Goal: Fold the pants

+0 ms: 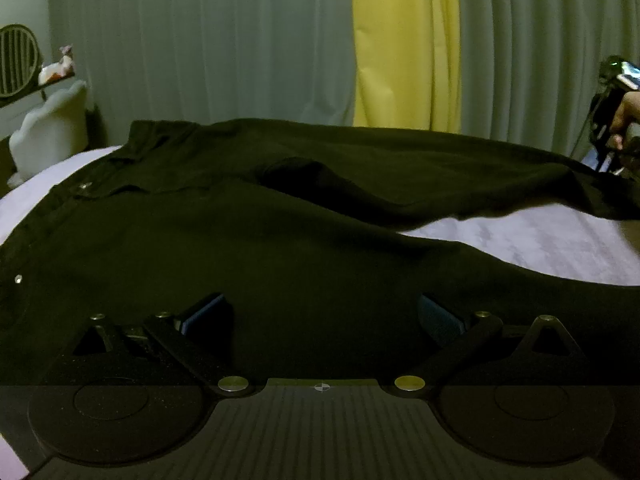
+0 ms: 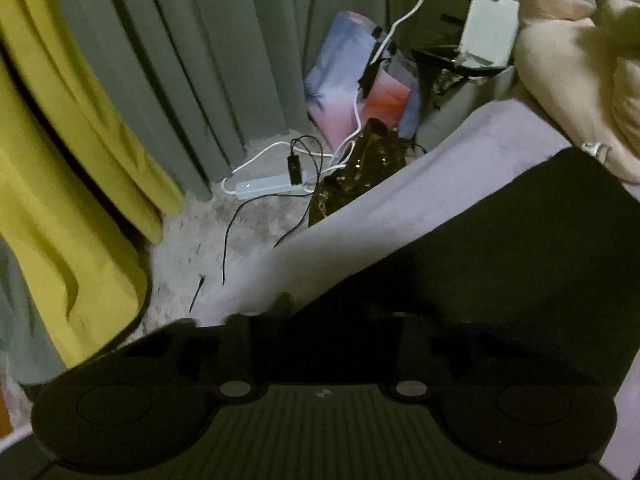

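Black pants (image 1: 248, 232) lie spread on a pale lilac bed (image 1: 540, 236), waistband at the far left, one leg stretched to the right. My left gripper (image 1: 320, 312) is open just above the near leg, its blue pads (image 1: 204, 312) wide apart over the cloth. At the far right of the left wrist view my right gripper (image 1: 612, 120) holds up the far leg's end. In the right wrist view the black pants (image 2: 500, 272) cover my right gripper (image 2: 324, 332); the fingers are dark and blurred, apparently shut on the cloth.
Grey and yellow curtains (image 1: 404, 48) hang behind the bed. A white cushion (image 1: 52, 132) sits at the far left. Beside the bed, a furry rug (image 2: 208, 240) carries a power strip with cables (image 2: 264, 188), a bag (image 2: 360, 172) and a nightstand (image 2: 460, 12). Beige pillows (image 2: 572, 64) lie at the head.
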{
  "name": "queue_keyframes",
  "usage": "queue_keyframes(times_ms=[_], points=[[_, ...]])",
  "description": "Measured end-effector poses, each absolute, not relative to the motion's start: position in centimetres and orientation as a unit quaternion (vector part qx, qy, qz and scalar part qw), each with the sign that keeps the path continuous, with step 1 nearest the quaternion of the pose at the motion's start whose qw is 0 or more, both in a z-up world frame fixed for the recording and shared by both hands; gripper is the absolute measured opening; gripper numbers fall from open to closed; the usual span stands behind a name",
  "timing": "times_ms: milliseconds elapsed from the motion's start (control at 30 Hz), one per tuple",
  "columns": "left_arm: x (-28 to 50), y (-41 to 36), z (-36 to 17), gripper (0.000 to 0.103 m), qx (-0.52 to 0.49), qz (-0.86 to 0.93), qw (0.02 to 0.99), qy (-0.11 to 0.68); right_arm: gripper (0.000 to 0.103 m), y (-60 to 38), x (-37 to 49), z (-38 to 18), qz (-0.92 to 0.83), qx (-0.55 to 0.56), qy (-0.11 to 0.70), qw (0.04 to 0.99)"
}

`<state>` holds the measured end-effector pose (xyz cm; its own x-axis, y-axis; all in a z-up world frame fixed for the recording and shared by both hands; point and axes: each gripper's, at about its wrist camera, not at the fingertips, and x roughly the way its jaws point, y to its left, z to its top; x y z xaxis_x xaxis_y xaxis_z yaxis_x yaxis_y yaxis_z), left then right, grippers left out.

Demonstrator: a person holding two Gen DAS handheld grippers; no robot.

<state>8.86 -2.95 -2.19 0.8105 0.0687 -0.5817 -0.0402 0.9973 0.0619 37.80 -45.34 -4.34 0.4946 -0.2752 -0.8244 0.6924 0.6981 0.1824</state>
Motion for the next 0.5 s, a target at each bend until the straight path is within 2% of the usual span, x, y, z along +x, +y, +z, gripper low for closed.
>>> queue_keyframes(times_ms=[67, 333, 400, 433, 467, 500], points=[[8.9, -2.9, -2.1, 0.103, 0.023, 0.028, 0.951, 0.308, 0.000, -46.0, 36.3, -3.6, -0.270, 0.295, 0.390, 0.830], [8.8, -2.8, -2.1, 0.103, 0.018, 0.025, 0.950, 0.311, 0.000, -46.6, 32.7, -3.1, -0.236, 0.311, 0.380, 0.839], [8.6, -2.7, -2.0, 0.103, 0.014, 0.024, 0.950, 0.312, 0.004, -47.1, 32.4, -3.3, -0.222, 0.352, 0.368, 0.832], [8.5, -2.7, -2.1, 0.103, 0.013, 0.024, 0.950, 0.313, 0.009, -47.5, 32.4, -3.5, -0.209, 0.386, 0.359, 0.824], [8.5, -2.7, -2.1, 0.103, 0.013, 0.024, 0.950, 0.313, 0.030, -47.8, 32.6, -3.7, -0.202, 0.404, 0.359, 0.817], [8.5, -2.8, -2.1, 0.103, 0.014, 0.024, 0.950, 0.312, 0.063, -47.8, 33.1, -3.8, -0.208, 0.411, 0.362, 0.810]])
